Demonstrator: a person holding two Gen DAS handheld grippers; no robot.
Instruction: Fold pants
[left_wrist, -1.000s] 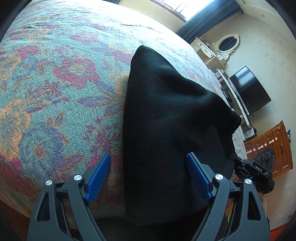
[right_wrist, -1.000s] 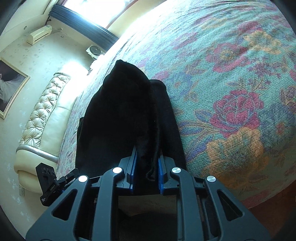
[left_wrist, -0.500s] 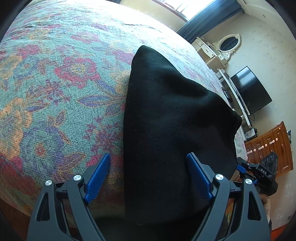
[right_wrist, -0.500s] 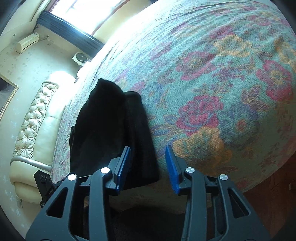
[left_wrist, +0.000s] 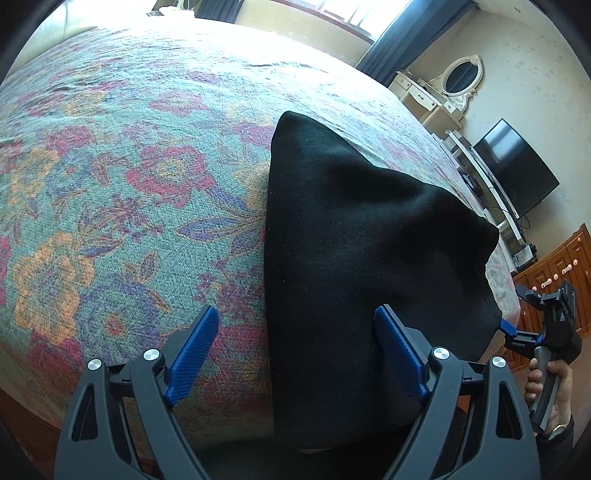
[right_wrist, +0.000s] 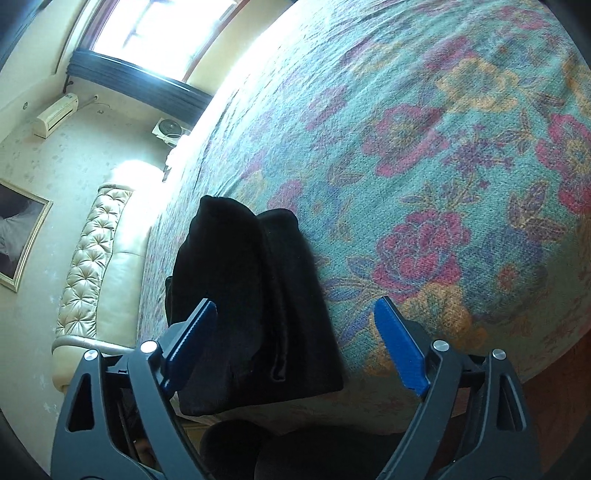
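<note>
On the flowered bedspread (left_wrist: 110, 192) near the bed's edge lie the soft, limp black pants (left_wrist: 351, 258), folded; with your left gripper (left_wrist: 295, 354) and just-opened right gripper (right_wrist: 299, 343) both wide and empty, grasp the thick near hem.

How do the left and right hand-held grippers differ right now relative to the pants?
The left hand-held gripper straddles the pants' left edge; the right hand-held gripper straddles their right edge. The right's jaws have just been opening. Both stand open, gripping nothing, over the bedspread.
</note>
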